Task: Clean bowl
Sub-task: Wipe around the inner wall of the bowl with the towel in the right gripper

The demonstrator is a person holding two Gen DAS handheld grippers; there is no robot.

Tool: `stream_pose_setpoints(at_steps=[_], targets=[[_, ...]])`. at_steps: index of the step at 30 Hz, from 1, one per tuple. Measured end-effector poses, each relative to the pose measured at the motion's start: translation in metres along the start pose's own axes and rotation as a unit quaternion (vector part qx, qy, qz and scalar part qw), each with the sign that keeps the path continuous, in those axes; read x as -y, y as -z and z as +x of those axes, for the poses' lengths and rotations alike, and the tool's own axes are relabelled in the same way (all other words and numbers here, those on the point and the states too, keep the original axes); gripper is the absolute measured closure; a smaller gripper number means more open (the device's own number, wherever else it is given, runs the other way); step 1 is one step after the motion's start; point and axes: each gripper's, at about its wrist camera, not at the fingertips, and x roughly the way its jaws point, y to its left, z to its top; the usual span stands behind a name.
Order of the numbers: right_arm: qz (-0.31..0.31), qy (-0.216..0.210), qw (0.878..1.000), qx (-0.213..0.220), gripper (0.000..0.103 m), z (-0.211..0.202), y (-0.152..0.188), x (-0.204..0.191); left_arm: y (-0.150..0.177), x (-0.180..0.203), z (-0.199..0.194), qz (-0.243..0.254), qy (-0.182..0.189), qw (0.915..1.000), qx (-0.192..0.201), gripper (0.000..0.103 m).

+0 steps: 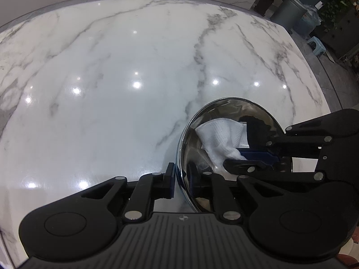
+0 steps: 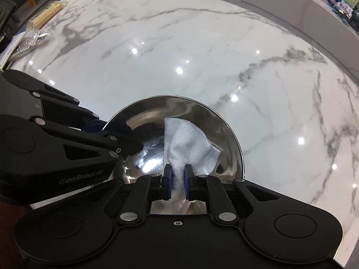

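- The steel bowl (image 2: 179,134) sat on the white marble counter (image 2: 202,56), low in the right wrist view, with its shiny inside facing up.
- A white paper towel (image 2: 188,148) lay bunched inside the bowl, from its middle toward its 6 o'clock edge.
- The right claw (image 2: 177,183) was nearly closed, its blue pads pinching the lower end of the paper towel.
- The left claw (image 1: 181,179) straddled the bowl's rim (image 1: 179,157) at about 9 o'clock in the right wrist view, one finger outside the wall and one inside, closed on the rim.
- In the left wrist view the bowl (image 1: 224,112) stood at 4 o'clock and the right claw (image 1: 253,159) reached in from 3 o'clock.
- A clear wrapped bundle (image 2: 29,42) and a pack of wooden sticks (image 2: 47,13) lay on the counter at 10 o'clock, well apart from the bowl.
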Motion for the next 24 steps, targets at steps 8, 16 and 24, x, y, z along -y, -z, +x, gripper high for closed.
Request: stream_pose_setpoints(at_steps=[8, 16, 24], targets=[[-0.02, 0.046, 0.999, -0.004, 0.094, -0.006, 0.001, -0.007, 0.0, 0.001, 0.001, 0.002, -0.004, 1.0, -0.002, 0.093], [-0.029, 0.078, 0.996, 0.024, 0.094, -0.026, -0.001, -0.007, 0.0, 0.0, 0.002, 0.002, -0.002, 1.0, -0.002, 0.093], [-0.031, 0.078, 0.996, 0.011, 0.094, -0.007, 0.001, -0.005, 0.001, 0.001, 0.002, 0.005, -0.004, 1.0, -0.001, 0.093]])
